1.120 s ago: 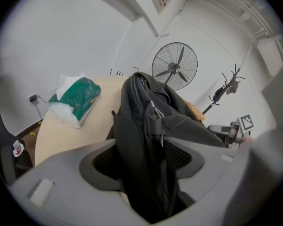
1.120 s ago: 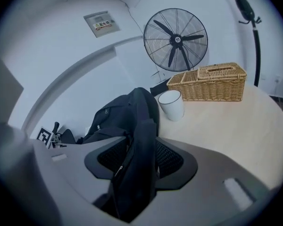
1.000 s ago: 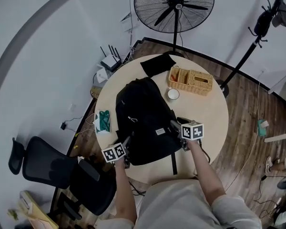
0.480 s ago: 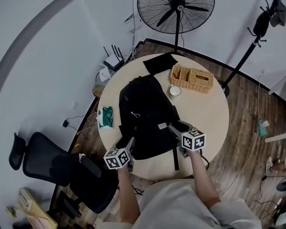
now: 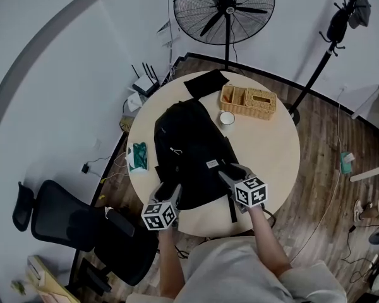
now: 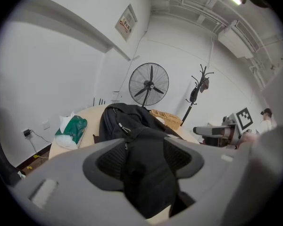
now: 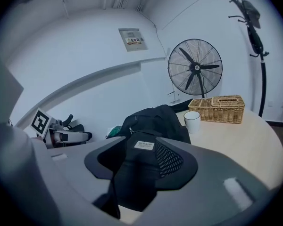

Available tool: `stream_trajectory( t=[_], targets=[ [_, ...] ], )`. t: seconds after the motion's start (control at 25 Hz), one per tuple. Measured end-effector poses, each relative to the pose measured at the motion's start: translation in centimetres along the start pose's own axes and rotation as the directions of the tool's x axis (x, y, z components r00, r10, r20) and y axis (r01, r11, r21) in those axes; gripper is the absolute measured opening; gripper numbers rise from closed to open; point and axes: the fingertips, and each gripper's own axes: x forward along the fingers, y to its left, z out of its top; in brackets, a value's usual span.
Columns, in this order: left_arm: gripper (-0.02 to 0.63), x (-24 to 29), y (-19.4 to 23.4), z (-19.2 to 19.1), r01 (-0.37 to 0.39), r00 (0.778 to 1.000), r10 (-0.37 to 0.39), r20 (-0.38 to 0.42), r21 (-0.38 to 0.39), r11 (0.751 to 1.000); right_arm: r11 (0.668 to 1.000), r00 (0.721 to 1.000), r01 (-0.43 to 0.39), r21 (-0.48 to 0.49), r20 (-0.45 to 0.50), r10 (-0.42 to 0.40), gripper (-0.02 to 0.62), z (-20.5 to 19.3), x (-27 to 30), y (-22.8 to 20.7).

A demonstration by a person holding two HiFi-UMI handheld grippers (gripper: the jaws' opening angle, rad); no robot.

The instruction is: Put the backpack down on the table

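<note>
Round worktop [image 5: 275, 147] carries the black backpack [image 5: 189, 150], lying flat toward 9 o'clock (head view). From the left tool [image 6: 144, 161]: jaws released, spread wide, backpack fabric between them. From the right tool [image 7: 141, 161]: jaws likewise apart, the backpack's labelled part between them.

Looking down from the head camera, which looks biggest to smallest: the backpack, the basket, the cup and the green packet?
1. backpack, by far the biggest
2. basket
3. green packet
4. cup

The green packet and the cup are both small, but the packet looks a bit longer.
</note>
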Motion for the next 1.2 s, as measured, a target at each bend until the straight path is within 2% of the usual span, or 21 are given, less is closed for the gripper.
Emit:
stream_trajectory(
  t=[0.36,0.52,0.76,1.04,1.2],
  targets=[
    [0.301,0.3,-0.4,0.3,-0.004,1.000,0.003,0.009,0.028,1.000,0.999,0.999,0.025,-0.029,0.025,-0.025,0.183,0.2,-0.5,0.7],
    [0.301,0.2,-0.3,0.6,-0.021,1.000,0.021,0.016,0.046,0.999,1.000,1.000,0.022,-0.014,0.017,-0.022,0.183,0.3,-0.5,1.0],
    [0.299,0.1,-0.3,0.8,-0.035,0.999,0.033,0.032,0.046,0.998,0.999,0.998,0.038,0.025,0.059,-0.039,0.183,0.9,-0.5,0.9],
    [0.285,-0.1,-0.5,1.1,-0.029,0.999,0.027,0.045,0.036,0.999,0.999,0.995,0.042,0.021,0.088,-0.044,0.181,1.6,-0.7,1.0],
    [0.251,-0.1,-0.6,1.4,-0.030,0.998,0.028,0.056,0.029,0.999,0.999,0.995,0.041,0.020,0.095,-0.043,0.132,1.7,-1.0,0.8]
  ],
)
